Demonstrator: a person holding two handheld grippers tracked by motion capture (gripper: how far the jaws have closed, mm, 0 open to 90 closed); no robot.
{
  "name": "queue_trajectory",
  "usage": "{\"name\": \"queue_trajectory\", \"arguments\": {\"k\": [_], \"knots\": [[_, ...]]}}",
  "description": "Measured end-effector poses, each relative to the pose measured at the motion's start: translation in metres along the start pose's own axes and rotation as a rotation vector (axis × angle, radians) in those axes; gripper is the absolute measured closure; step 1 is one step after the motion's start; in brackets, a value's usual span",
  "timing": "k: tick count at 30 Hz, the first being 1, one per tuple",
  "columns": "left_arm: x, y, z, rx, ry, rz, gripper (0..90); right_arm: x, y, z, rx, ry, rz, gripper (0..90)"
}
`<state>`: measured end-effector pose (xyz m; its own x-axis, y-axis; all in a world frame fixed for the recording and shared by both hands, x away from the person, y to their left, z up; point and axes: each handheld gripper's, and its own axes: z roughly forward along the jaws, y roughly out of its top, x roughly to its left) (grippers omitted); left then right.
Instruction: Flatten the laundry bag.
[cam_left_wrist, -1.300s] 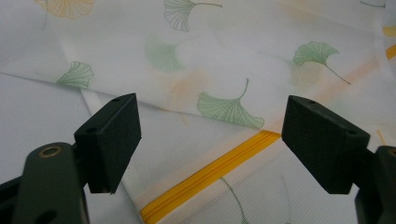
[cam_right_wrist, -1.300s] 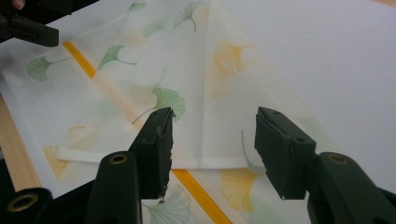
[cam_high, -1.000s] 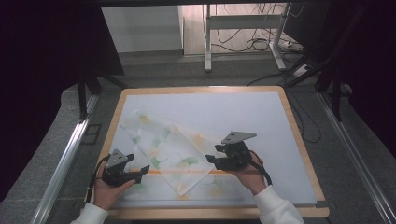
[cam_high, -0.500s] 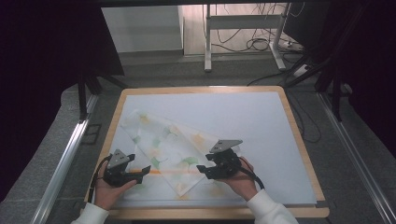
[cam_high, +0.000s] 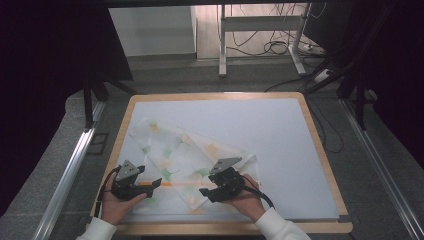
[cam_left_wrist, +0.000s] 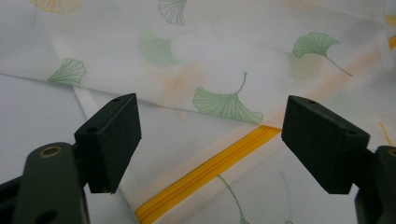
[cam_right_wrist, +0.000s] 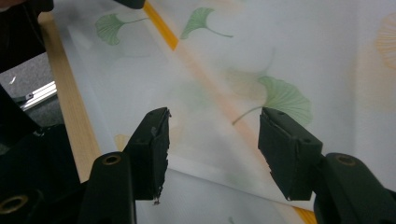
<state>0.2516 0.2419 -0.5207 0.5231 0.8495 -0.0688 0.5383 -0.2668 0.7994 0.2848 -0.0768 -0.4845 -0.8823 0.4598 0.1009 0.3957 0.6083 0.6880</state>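
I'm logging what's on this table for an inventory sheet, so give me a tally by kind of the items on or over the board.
Leaf-print cloth bag with a yellow zipper: 1 (cloth bag, zipper)
Handheld grippers, both with jaws open over the cloth: 2 (left gripper, right gripper)
White work board with wooden rim: 1 (board)
Total: 4
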Motion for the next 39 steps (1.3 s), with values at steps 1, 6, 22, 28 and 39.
{"name": "queue_trajectory", "arguments": {"k": [1,6,22,28,39], "knots": [[0.0,0.0,0.0,0.0,0.001,0.001,19.5,0.002,0.0,0.002,0.005,0.005,-0.004,43.0],[0.0,0.0,0.0,0.0,0.004,0.0,19.5,0.013,0.002,0.014,0.03,0.027,-0.029,42.7],[0.001,-0.001,0.001,0.007,0.003,0.003,19.5,0.036,0.003,0.049,0.141,0.03,-0.123,41.5],[0.001,-0.001,0.001,0.006,0.011,0.0,19.5,0.041,0.002,0.057,0.188,0.019,-0.153,40.7],[0.001,-0.001,0.001,0.01,0.018,-0.005,19.5,0.043,0.002,0.058,0.203,-0.037,-0.18,56.9]]}}
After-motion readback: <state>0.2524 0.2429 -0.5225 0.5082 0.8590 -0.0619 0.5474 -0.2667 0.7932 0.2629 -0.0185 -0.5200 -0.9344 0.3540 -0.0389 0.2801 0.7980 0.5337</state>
